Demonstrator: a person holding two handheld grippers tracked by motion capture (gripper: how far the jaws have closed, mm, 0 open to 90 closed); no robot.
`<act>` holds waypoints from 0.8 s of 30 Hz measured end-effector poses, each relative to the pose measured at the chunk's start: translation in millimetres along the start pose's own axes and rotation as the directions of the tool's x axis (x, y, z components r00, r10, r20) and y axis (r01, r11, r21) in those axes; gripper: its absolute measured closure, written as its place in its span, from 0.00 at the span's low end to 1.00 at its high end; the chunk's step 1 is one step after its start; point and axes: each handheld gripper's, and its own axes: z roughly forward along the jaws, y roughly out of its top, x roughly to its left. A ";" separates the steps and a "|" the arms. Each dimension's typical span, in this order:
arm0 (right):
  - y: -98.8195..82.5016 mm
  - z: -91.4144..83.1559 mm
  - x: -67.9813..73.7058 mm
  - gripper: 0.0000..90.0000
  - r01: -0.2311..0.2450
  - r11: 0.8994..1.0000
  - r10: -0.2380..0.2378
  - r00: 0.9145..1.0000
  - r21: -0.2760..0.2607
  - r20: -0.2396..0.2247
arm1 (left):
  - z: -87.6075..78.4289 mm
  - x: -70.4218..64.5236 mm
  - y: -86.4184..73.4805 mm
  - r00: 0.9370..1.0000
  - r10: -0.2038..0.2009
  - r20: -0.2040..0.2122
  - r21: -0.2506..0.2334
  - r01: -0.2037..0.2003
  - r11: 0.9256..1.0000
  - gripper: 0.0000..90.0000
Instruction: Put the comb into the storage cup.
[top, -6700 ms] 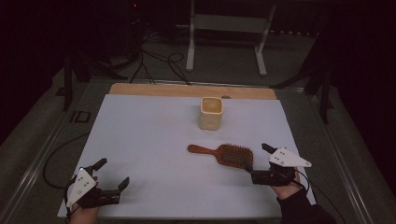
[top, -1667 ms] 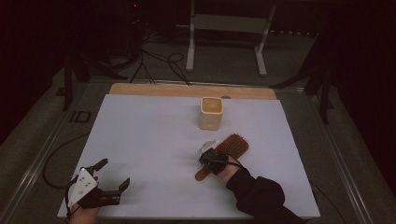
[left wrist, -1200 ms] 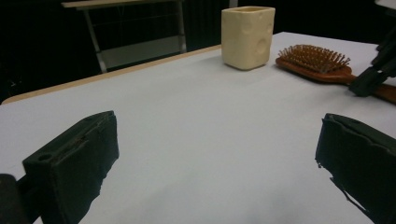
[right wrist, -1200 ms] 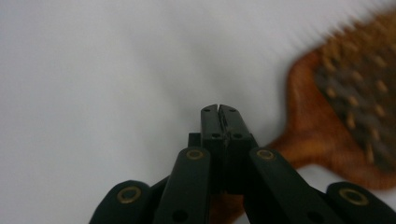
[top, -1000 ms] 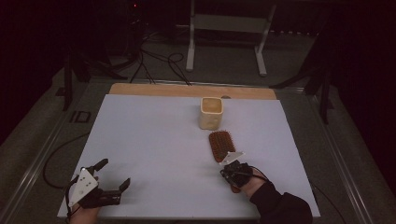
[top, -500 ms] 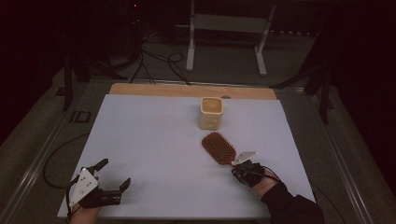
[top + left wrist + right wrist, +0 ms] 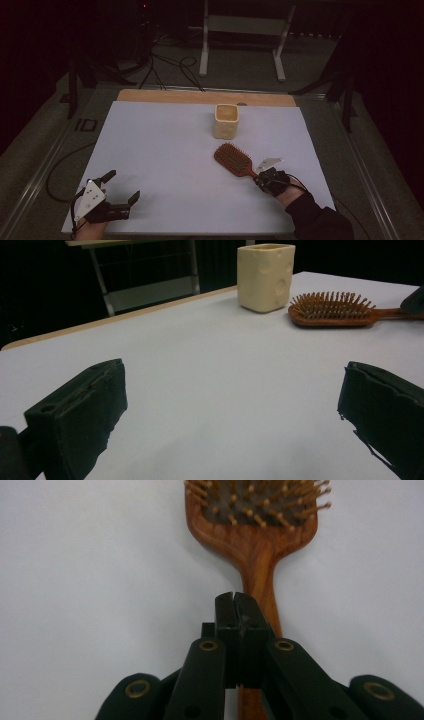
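A wooden paddle hairbrush point(image 7: 232, 158) lies bristles up on the white table sheet point(image 7: 160, 145), its handle pointing to the near right. My right gripper point(image 7: 258, 179) is shut, its jaws pressed together directly over the handle; in the right gripper view the right gripper point(image 7: 234, 600) covers the middle of the hairbrush point(image 7: 255, 545) handle. Whether the tips touch the handle I cannot tell. A cream cup point(image 7: 226, 120) stands upright just beyond the brush head. My left gripper point(image 7: 121, 186) rests open at the near left corner. In the left gripper view the left gripper point(image 7: 230, 382) has bare table between its jaws, with the cup point(image 7: 265, 276) and hairbrush point(image 7: 332, 310) far off.
A wooden strip point(image 7: 200, 96) edges the far side of the table. Beyond it stand a metal frame point(image 7: 240, 25) and loose cables point(image 7: 170, 65) on the floor. The table's right edge runs close to my right hand.
My right gripper has slid to the right and a little away, and the brush handle has swung right with it, so the brush now lies more slanted. The left gripper has stayed still.
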 end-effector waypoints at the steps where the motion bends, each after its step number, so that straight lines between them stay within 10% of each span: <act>1: 1.3 -1.9 -1.0 1.00 0.012 1.000 -0.012 1.000 -0.002 0.003 | -0.1 0.0 0.0 1.000 0.001 0.000 0.000 -0.001 1.000 0.00; 17: 24.7 -22.7 -17.5 0.98 0.069 0.998 -0.069 0.998 -0.005 -0.001 | -0.1 0.8 0.0 1.000 -0.002 -0.001 -0.002 0.002 1.000 0.00; 24: 32.1 -17.9 -20.7 0.76 0.083 0.996 -0.082 0.996 0.041 -0.035 | -0.4 1.0 0.0 1.000 -0.003 -0.001 -0.003 0.003 1.000 0.00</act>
